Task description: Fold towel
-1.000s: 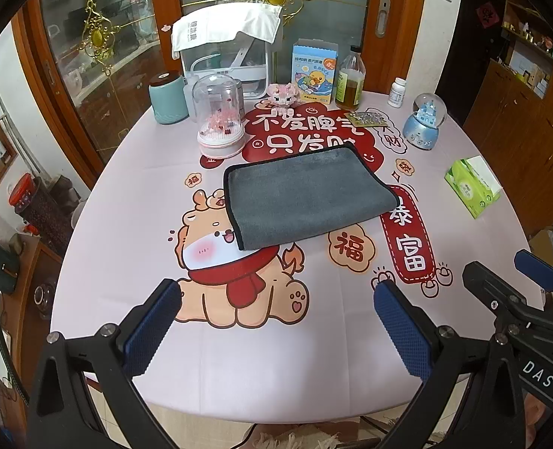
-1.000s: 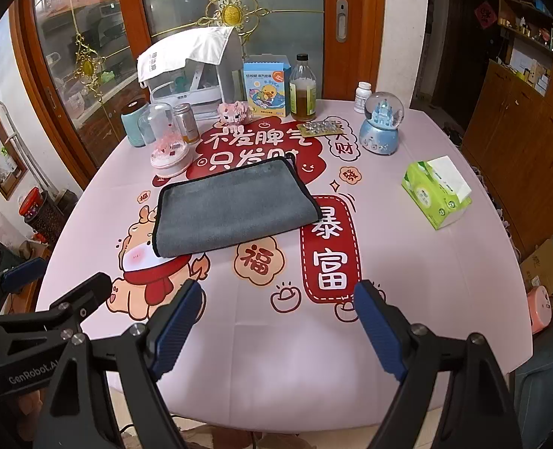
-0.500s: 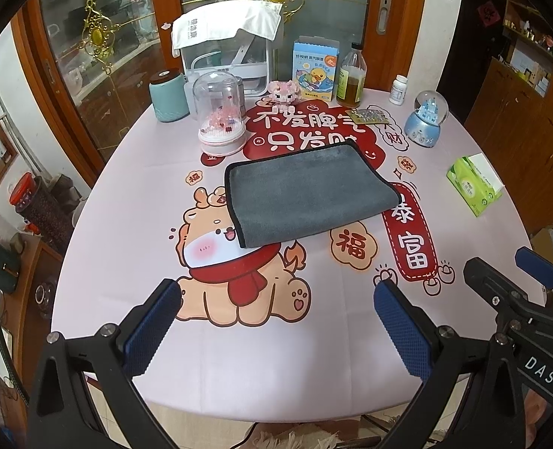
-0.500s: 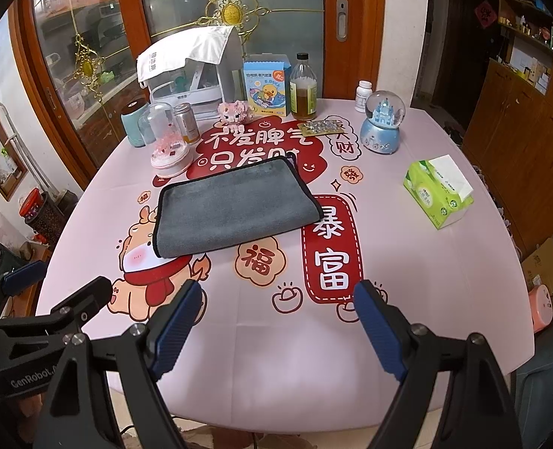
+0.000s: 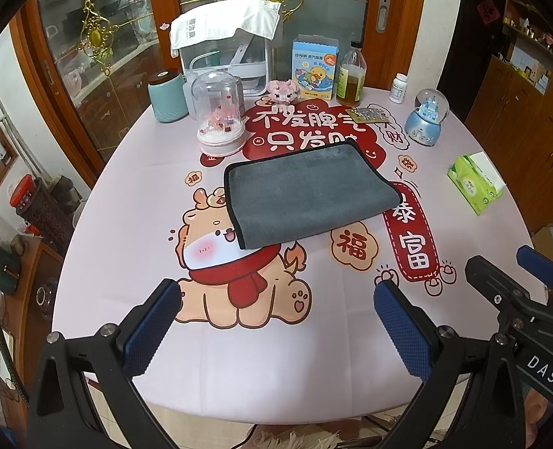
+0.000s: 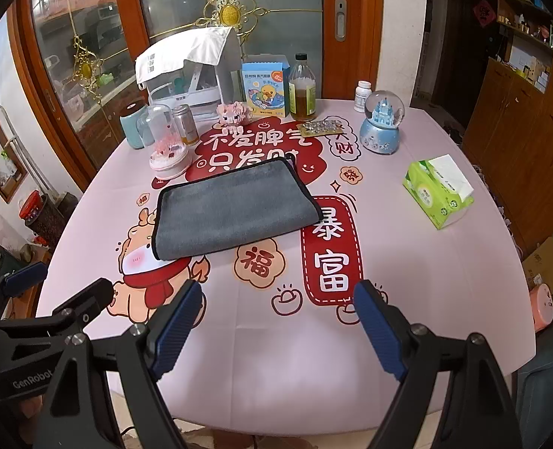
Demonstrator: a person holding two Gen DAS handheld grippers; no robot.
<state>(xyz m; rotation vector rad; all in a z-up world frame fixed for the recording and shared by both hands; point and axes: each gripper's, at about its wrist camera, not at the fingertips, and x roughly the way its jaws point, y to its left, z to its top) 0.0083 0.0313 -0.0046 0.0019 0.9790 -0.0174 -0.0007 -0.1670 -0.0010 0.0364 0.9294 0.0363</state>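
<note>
Both wide and holding nothing: left tool [image 5: 276, 321], right tool [image 6: 278, 321]. Towel [image 5: 310, 196] flat on desk [image 5: 134, 194], well ahead of both. Risk: pinching only the top layer, or dragging tablecloth too

Grey black-edged towel [image 5: 306, 194]; pink cartoon-printed tablecloth [image 5: 134, 194].

The towel [image 5: 306, 196] lies flat near the middle of the tabletop [image 5: 134, 194]. Behind it stand a domed jar [image 5: 220, 119], a box [image 5: 314, 69] and a bottle [image 5: 351, 75]. A snow globe [image 5: 426, 118] sits behind and to its right, a tissue pack [image 5: 476, 183] farther right. Both claws, left claw [image 5: 276, 333] and right claw [image 6: 276, 331], hang over the near edge.
</note>
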